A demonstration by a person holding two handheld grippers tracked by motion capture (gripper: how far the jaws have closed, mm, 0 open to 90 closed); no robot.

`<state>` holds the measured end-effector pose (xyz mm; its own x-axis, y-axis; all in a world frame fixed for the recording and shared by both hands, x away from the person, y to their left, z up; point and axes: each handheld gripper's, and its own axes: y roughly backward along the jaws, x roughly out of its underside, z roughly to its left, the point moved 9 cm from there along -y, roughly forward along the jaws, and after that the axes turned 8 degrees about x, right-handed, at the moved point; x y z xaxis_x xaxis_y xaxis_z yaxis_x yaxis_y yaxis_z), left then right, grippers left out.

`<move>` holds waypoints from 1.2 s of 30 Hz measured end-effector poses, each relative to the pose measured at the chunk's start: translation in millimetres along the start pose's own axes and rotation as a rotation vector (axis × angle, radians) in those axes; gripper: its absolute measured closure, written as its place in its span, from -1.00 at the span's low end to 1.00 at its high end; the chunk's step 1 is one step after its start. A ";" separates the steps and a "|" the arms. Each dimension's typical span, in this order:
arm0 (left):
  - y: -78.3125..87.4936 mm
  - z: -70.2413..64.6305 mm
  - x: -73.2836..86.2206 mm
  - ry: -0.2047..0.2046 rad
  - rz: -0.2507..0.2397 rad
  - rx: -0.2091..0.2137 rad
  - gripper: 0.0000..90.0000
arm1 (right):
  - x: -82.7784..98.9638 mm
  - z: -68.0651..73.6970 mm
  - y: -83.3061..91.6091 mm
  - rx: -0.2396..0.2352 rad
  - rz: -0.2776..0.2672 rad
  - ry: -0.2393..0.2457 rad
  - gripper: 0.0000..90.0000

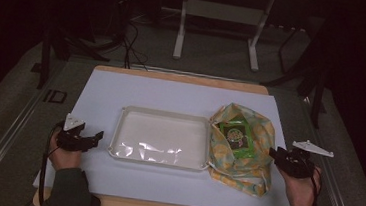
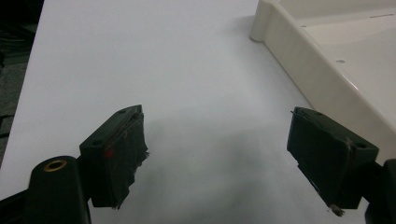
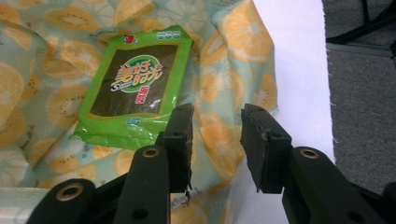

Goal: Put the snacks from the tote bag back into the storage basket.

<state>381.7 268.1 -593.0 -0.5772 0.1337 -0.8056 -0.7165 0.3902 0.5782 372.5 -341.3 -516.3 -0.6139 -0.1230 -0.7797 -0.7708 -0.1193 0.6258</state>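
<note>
High view overlooks table (image 1: 101,101); claw cameras ride close above it.

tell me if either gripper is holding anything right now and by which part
Nothing is held. The left gripper is open over bare white table beside the cream tray. The right gripper hangs above the fruit-print cloth bag, jaws apart, gripping neither it nor the green snack packet.

I see a table (image 1: 112,203) with a wooden edge, covered by a white sheet (image 1: 171,94). Directly on the sheet lie a cream tray (image 1: 162,115) at centre and, touching its right side, a fruit-print cloth (image 1: 258,134) that bears a green packet (image 1: 237,136).
</note>
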 end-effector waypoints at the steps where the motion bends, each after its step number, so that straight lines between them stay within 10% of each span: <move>1: 0.0 0.0 0.0 0.000 0.000 0.000 -0.56 | 0.0 0.0 0.0 0.000 0.000 0.000 0.41; 36: -1.0 0.2 0.5 -0.001 0.013 -0.004 -0.56 | -4.8 36.1 -38.9 -0.119 0.112 0.010 0.27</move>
<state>382.1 268.0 -594.0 -0.5860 0.1399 -0.7982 -0.7104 0.3852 0.5890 399.3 -300.5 -537.6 -0.6923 -0.1522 -0.7054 -0.6719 -0.2204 0.7070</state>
